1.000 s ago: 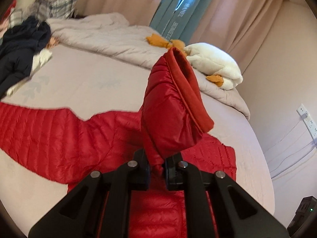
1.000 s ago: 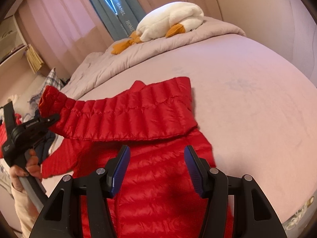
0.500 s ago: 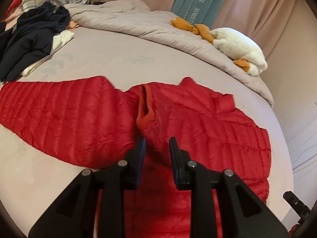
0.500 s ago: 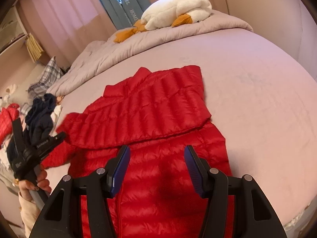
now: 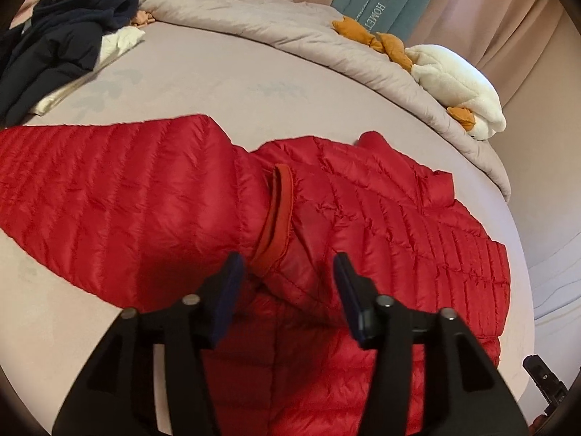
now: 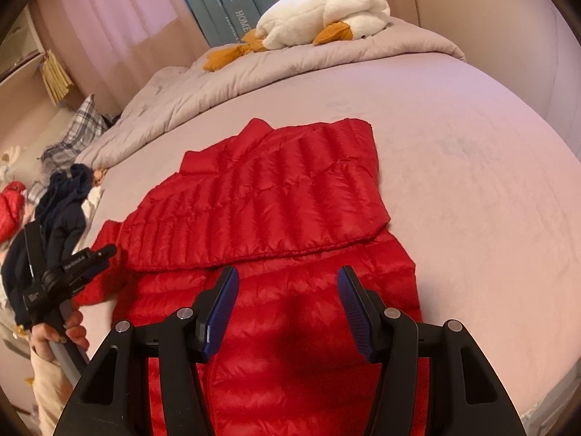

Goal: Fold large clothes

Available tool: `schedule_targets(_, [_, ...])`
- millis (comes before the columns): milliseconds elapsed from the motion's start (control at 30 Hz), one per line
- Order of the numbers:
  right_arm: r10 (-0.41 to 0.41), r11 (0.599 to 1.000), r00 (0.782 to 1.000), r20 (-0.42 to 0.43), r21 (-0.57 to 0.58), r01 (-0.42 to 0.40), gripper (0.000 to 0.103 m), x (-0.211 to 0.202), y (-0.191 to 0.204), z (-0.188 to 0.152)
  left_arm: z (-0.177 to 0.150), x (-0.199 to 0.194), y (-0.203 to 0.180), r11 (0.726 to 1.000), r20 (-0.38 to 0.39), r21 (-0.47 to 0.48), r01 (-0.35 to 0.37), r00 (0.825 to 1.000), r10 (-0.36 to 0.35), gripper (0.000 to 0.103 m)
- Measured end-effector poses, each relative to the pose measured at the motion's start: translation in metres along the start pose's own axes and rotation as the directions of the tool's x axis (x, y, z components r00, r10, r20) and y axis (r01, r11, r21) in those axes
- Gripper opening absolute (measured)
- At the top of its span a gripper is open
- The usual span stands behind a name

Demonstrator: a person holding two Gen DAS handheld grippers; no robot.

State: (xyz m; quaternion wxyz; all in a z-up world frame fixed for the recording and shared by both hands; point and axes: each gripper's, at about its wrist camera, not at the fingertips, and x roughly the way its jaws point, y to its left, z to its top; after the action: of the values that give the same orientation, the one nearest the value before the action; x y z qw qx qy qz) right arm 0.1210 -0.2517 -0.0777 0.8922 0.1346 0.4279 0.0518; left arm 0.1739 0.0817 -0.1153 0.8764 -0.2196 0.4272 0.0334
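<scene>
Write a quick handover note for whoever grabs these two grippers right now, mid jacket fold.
Left gripper: jaws opening, letting go of the sleeve cuff, which lies between them on the jacket.
Right gripper: open, empty, over the jacket's lower body.
Red puffer jacket lies flat on the bed; both sleeves are folded in across the chest.
Left: fold the body up into a compact stack. The dark clothes at the bed's far side are unfolded.

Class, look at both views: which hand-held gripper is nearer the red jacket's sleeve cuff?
Left. The left hand-held gripper, its jaws opening, has the cuff between its fingers, not pressed. The right hand-held gripper hovers open over the jacket's body.
</scene>
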Motion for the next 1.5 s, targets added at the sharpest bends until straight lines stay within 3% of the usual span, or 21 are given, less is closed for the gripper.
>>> schedule_targets(67, [-0.007, 1.000, 1.000, -0.003, 0.005, 0.007, 0.057, 0.002, -0.001, 0.001, 0.000, 0.010, 0.000, 1.000, -0.016, -0.004, 0.013, 1.000, -0.014, 0.056])
schedule_targets(133, [-0.011, 1.000, 1.000, -0.007, 0.007, 0.011, 0.057, 0.004, -0.003, 0.002, 0.000, 0.021, 0.002, 1.000, -0.032, -0.018, 0.004, 0.999, -0.004, 0.049])
schedule_targets(167, [-0.012, 1.000, 1.000, -0.009, 0.007, 0.012, 0.057, 0.005, -0.004, 0.002, 0.000, 0.025, 0.004, 1.000, -0.036, -0.028, -0.002, 0.999, 0.001, 0.036])
schedule_targets(200, [-0.014, 1.000, 1.000, -0.012, 0.006, 0.014, 0.057, 0.005, -0.004, 0.002, 0.000, 0.027, 0.005, 0.999, -0.043, -0.035, -0.003, 0.999, 0.002, 0.012])
schedule_targets(500, [-0.036, 0.999, 0.999, -0.028, -0.027, 0.036, 0.057, 0.019, -0.003, 0.011, -0.002, -0.016, 0.017, 0.998, 0.037, -0.051, -0.033, 0.999, 0.035, 0.011])
schedule_targets(700, [-0.054, 0.998, 0.997, -0.061, -0.030, 0.052, 0.047, 0.044, -0.006, 0.020, -0.010, 0.006, 0.028, 0.995, -0.008, -0.013, -0.103, 0.995, 0.103, 0.012])
schedule_targets(867, [-0.089, 0.996, 0.987, -0.132, -0.014, 0.088, 0.046, 0.073, -0.018, 0.021, -0.013, 0.017, 0.027, 0.991, -0.005, 0.010, -0.132, 0.991, 0.132, 0.013])
schedule_targets(1100, [-0.073, 0.997, 0.980, -0.182, 0.019, 0.078, 0.046, 0.090, -0.031, 0.015, -0.017, 0.014, 0.030, 0.993, 0.002, 0.014, -0.120, 0.993, 0.120, 0.020])
schedule_targets(1267, [-0.101, 0.995, 0.986, -0.134, -0.012, 0.100, 0.046, 0.067, -0.024, 0.016, -0.017, -0.018, 0.036, 0.995, -0.004, -0.065, -0.072, 0.997, 0.071, 0.043])
schedule_targets(1333, [-0.093, 0.996, 0.990, -0.103, -0.024, 0.091, 0.046, 0.054, -0.019, 0.017, -0.019, -0.036, 0.036, 0.994, 0.011, -0.077, -0.079, 0.997, 0.080, 0.066])
schedule_targets(1467, [-0.064, 0.997, 0.997, -0.042, -0.038, 0.063, 0.047, 0.018, -0.008, 0.015, -0.023, -0.082, 0.041, 0.993, 0.068, -0.100, -0.067, 0.995, 0.074, 0.087])
schedule_targets(1500, [-0.062, 0.997, 0.998, -0.029, -0.045, 0.061, 0.052, 0.011, -0.006, 0.015, -0.025, -0.094, 0.043, 0.992, 0.088, -0.109, -0.064, 0.993, 0.074, 0.092])
